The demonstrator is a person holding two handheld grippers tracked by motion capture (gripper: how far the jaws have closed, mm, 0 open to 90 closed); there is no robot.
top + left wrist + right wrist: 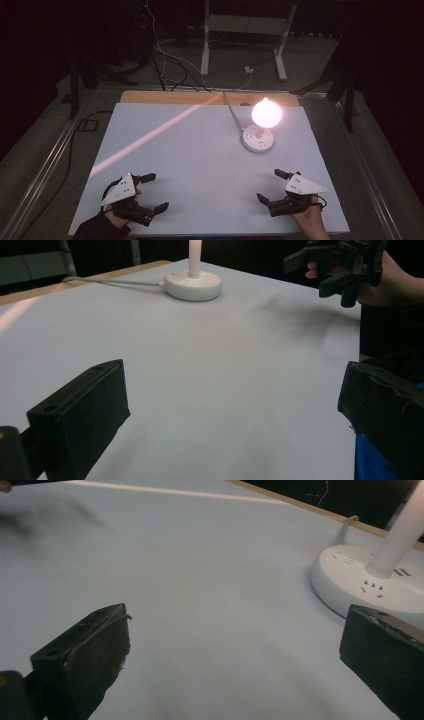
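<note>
Lamp beyond right gripper — jaws apart

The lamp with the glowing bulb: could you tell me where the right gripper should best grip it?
Probably the thin white stem, just above the round socket base. It stands upright and is slim enough for the jaws, so the open right gripper should come in level from the near side, below the lit bulb.

Lamp cut off, glare hides detail

The lamp loses its head past the top edge in both gripper views; from above, glare washes out its bulb, and the base's sockets are too small to read.
</note>
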